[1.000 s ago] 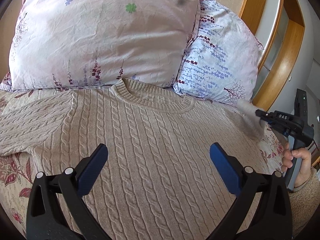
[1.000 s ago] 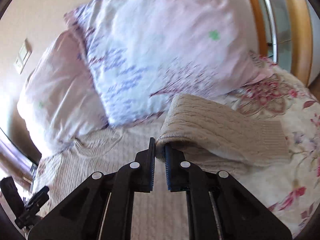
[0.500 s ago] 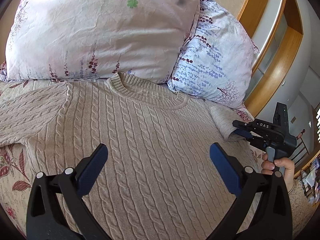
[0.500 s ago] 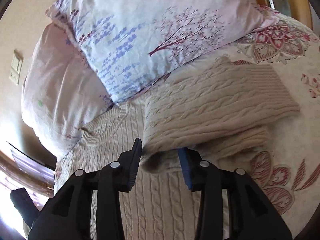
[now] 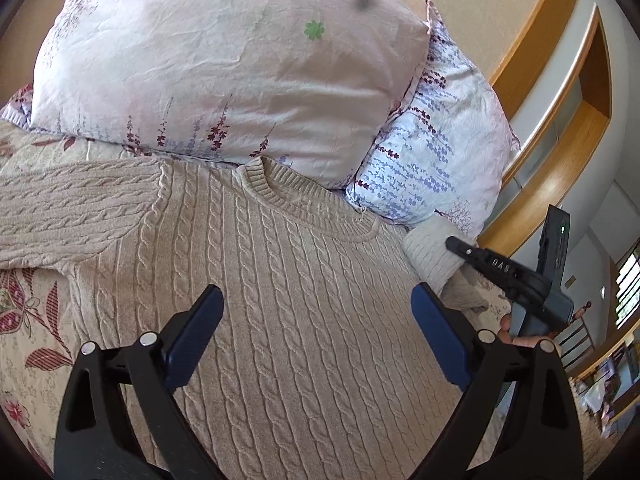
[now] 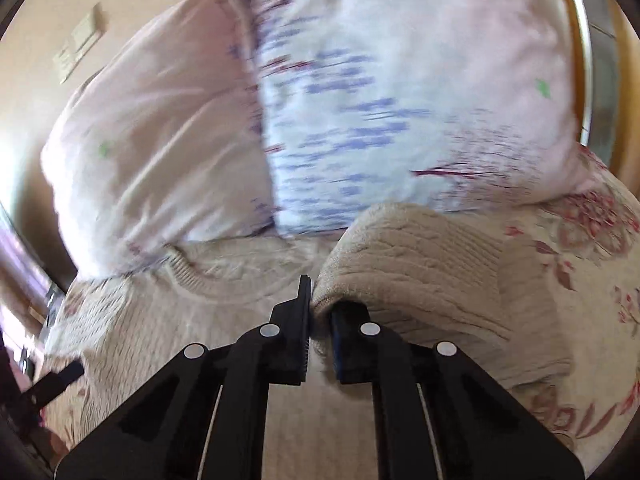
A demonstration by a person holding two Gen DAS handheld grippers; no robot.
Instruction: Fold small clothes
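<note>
Between the nearly closed fingers of the right tool (image 6: 319,320), a fold of the beige cable-knit sweater (image 5: 288,304) was pinched: the right sleeve (image 6: 420,280), lifted off the bedspread (image 6: 580,280) and arched over the tool's tip. In the left wrist view, the same tool (image 5: 460,246) reached in from the right edge, its tip touching the raised sleeve (image 5: 430,252), with part of the person's hand (image 5: 516,334) visible below it.

The left tool (image 5: 318,328) stood wide, gripping nothing, its two blue pads (image 5: 192,336) spread above the sweater's chest. The sweater body lay flat, front up, directly under and ahead of this tool, with the ribbed collar (image 5: 308,208) at the far end, away from the tool. The left sleeve (image 5: 72,208) stretched flat toward the left edge of that view.

Beyond the collar, a pale pink pillow (image 5: 224,64) leaned at the head of the bed, its lower edge just touching the neckline. Beside it, to the right, a white pillow with lavender print (image 5: 436,152) partly tucked behind the first. A wooden frame (image 5: 536,184) curved along the far right. The right wrist view was motion-blurred, so pillow detail there could not be read.
</note>
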